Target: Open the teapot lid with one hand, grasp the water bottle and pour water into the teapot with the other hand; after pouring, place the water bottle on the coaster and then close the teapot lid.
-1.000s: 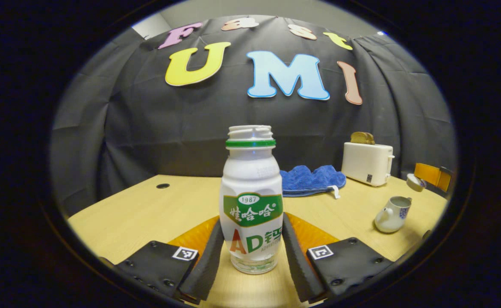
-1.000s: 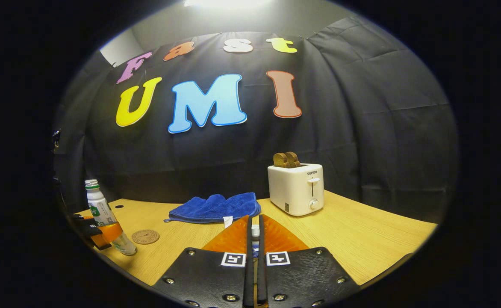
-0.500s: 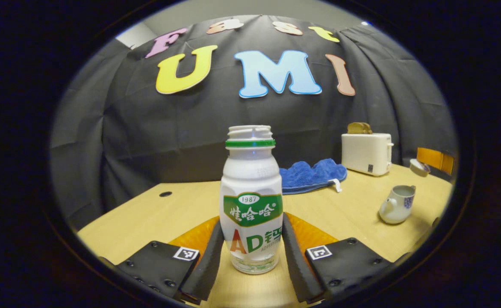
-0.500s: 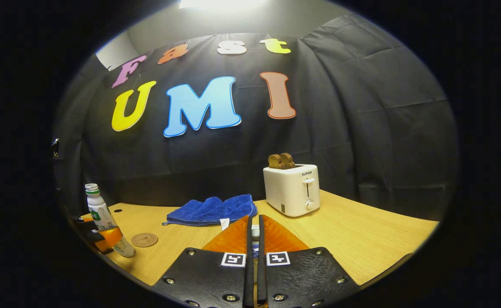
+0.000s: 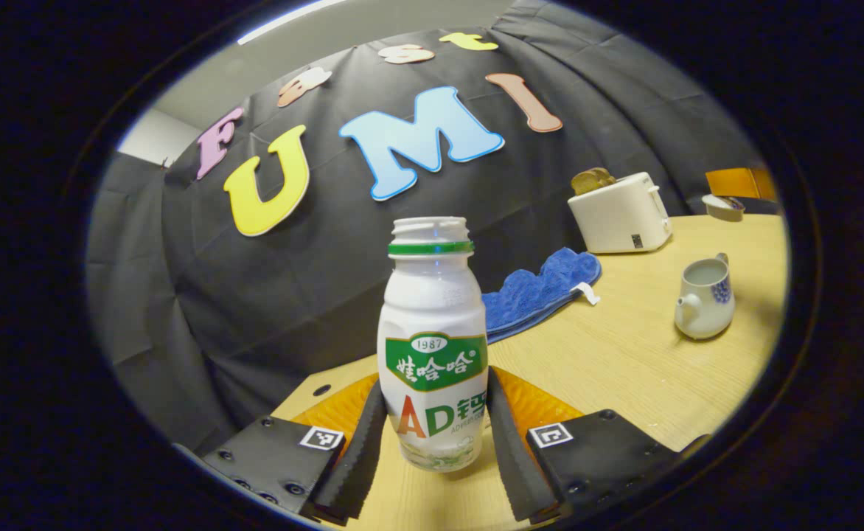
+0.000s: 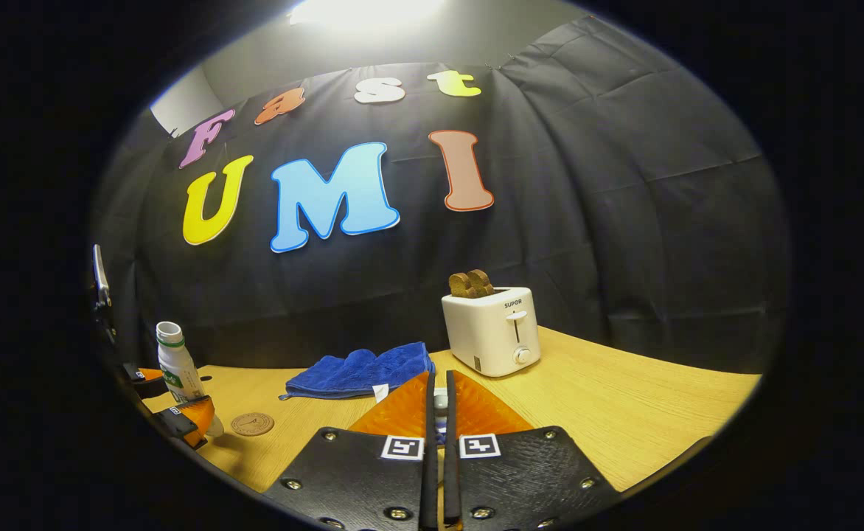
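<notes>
left gripper (image 5: 432, 442) clamped both fingers on uncapped water bottle (image 5: 433, 346), bottle raised off table (image 5: 624, 369) | right gripper (image 6: 438, 413) nearly closed on small teapot lid (image 6: 440, 402) | open teapot (image 5: 705, 299) on table to right | coaster (image 6: 252, 423) beside bottle | blue towel (image 6: 362, 371), toaster (image 6: 492, 330) farther back

The uncapped white water bottle (image 5: 433, 346) with its green neck ring stood at six o'clock in the left gripper view. The lidless white teapot (image 5: 705, 296) sat at three o'clock — its lid (image 5: 724, 207) farther off, near two. The round brown coaster (image 6: 252, 423) lay flat just beside the bottle — at eight o'clock in the right gripper view.
</notes>
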Motion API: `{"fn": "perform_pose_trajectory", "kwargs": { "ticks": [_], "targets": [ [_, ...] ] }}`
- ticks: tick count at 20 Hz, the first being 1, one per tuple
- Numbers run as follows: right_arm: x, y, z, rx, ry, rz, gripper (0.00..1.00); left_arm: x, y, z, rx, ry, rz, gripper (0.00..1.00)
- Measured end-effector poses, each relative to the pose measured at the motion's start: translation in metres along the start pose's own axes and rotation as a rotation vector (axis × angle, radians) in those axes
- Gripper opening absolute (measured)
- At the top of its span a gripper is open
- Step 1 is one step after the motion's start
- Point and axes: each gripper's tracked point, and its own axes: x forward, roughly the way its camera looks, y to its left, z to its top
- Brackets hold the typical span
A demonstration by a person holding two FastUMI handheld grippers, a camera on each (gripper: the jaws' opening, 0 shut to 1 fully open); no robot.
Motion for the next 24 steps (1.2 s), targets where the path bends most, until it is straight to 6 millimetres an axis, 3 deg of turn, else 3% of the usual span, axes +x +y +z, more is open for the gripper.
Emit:
{"fn": "perform_pose_trajectory", "kwargs": {
  "ticks": [4, 7, 12, 16, 17, 18, 20, 22, 24],
  "targets": [
    [-0.007, -0.016, -0.004, 0.016, 0.009, -0.019, 0.03, 0.001, -0.014, 0.017, 0.125, -0.019, -0.001, 0.81],
    [-0.012, -0.031, -0.004, 0.024, 0.004, -0.044, 0.04, 0.005, -0.024, 0.027, 0.24, -0.03, 0.001, 0.72],
    [-0.02, -0.05, -0.001, 0.026, -0.015, -0.075, 0.04, 0.015, -0.048, 0.043, 0.437, -0.054, -0.014, 0.72],
    [-0.024, -0.058, 0.0, 0.045, -0.024, -0.085, 0.03, 0.019, -0.067, 0.052, 0.557, -0.072, -0.029, 0.81],
    [-0.025, -0.059, -0.001, 0.051, -0.024, -0.086, 0.03, 0.02, -0.072, 0.054, 0.584, -0.08, -0.028, 0.81],
    [-0.025, -0.06, 0.0, 0.057, -0.024, -0.086, 0.03, 0.018, -0.075, 0.058, 0.609, -0.086, -0.028, 0.72],
    [-0.026, -0.06, -0.002, 0.06, -0.021, -0.084, 0.03, 0.02, -0.083, 0.063, 0.655, -0.1, -0.031, 0.81],
    [-0.028, -0.06, -0.001, 0.068, -0.022, -0.08, 0.03, 0.019, -0.091, 0.066, 0.696, -0.109, -0.036, 0.76],
    [-0.028, -0.059, 0.0, 0.079, -0.027, -0.073, 0.03, 0.015, -0.096, 0.069, 0.748, -0.122, -0.035, 0.81]
  ]
}}
